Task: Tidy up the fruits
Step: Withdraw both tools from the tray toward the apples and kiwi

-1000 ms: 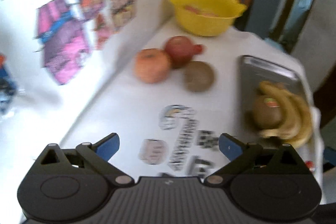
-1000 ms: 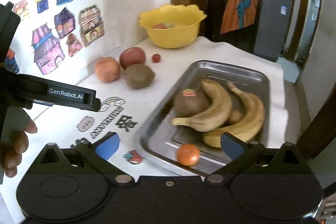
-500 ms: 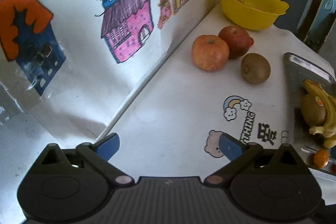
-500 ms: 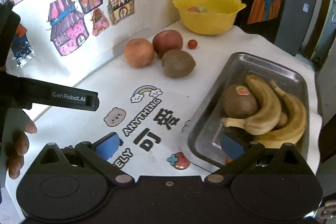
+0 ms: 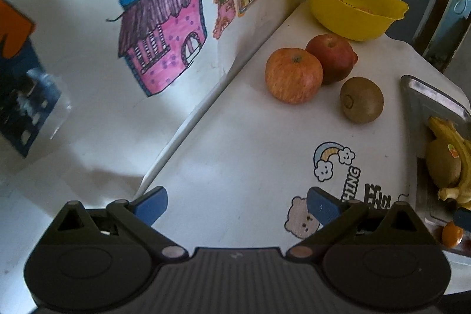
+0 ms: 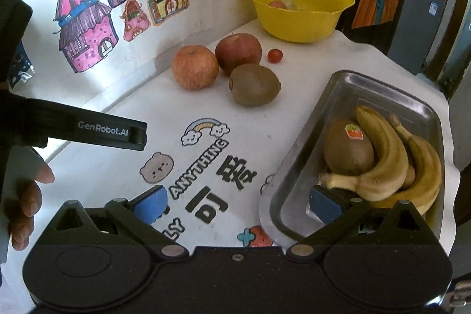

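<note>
Two apples, an orange-red one (image 5: 293,75) (image 6: 195,67) and a darker red one (image 5: 331,57) (image 6: 238,52), lie on the white table beside a loose kiwi (image 5: 361,99) (image 6: 254,84) and a cherry tomato (image 6: 275,55). The steel tray (image 6: 379,90) (image 5: 424,91) at the right holds bananas (image 6: 394,155), a stickered kiwi (image 6: 348,150) and a small orange fruit (image 5: 452,233). My left gripper (image 5: 235,206) is open over bare table, well short of the apples. My right gripper (image 6: 237,203) is open, its right finger above the tray's near corner. Neither holds anything.
A yellow bowl (image 6: 298,8) (image 5: 351,5) with fruit inside stands at the table's far end. A wall with house drawings (image 5: 160,28) runs along the left. The left gripper's body (image 6: 88,130) and a person's hand (image 6: 26,196) show at left in the right wrist view.
The left gripper has swung toward the wall and come closer to the apples. The right gripper has shifted left and forward, so the tray sits further right in its view. Both stay open.
</note>
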`<action>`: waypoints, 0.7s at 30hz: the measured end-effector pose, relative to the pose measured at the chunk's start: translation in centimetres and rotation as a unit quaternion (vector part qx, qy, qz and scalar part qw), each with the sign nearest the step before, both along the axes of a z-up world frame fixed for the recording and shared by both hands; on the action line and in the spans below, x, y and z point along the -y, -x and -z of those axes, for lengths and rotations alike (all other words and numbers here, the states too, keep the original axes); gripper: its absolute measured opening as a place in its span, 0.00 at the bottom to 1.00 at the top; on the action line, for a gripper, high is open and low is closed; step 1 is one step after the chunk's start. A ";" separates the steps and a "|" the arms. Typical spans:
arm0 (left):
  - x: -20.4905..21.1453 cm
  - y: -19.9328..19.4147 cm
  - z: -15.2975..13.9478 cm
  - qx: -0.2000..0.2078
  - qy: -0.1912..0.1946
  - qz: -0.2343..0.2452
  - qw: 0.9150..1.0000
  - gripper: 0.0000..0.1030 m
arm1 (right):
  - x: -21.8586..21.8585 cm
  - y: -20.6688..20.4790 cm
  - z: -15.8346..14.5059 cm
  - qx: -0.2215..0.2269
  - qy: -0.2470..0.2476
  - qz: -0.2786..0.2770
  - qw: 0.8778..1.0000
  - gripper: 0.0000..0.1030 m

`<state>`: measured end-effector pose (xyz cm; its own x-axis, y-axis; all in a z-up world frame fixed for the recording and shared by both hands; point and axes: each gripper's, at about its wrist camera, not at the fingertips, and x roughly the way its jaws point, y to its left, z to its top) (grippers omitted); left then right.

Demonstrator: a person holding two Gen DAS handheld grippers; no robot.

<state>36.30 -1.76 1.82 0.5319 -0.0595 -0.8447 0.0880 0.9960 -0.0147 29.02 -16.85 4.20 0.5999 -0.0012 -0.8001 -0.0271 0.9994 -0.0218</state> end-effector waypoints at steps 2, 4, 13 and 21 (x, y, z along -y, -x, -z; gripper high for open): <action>0.2 -0.4 0.0 0.000 0.003 0.000 1.000 0.99 | 0.1 -0.4 0.0 0.007 0.003 -0.003 1.000 0.99; 0.4 -1.0 0.0 0.002 0.006 0.002 1.000 0.99 | 0.3 -0.9 0.1 0.015 0.010 -0.009 1.000 0.99; 2.1 -4.2 0.2 0.013 0.025 0.017 0.999 0.99 | 2.4 -4.3 1.0 0.046 0.049 -0.033 0.997 0.99; 4.4 -7.7 0.6 0.022 0.029 0.041 0.998 0.99 | 4.6 -7.9 1.8 0.059 0.034 -0.065 0.996 0.99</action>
<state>43.97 -6.14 1.25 0.5594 -0.1530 -0.8146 0.1715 0.9829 -0.0667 36.88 -21.42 2.43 0.6878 0.0304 -0.7253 -0.1491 0.9837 -0.1002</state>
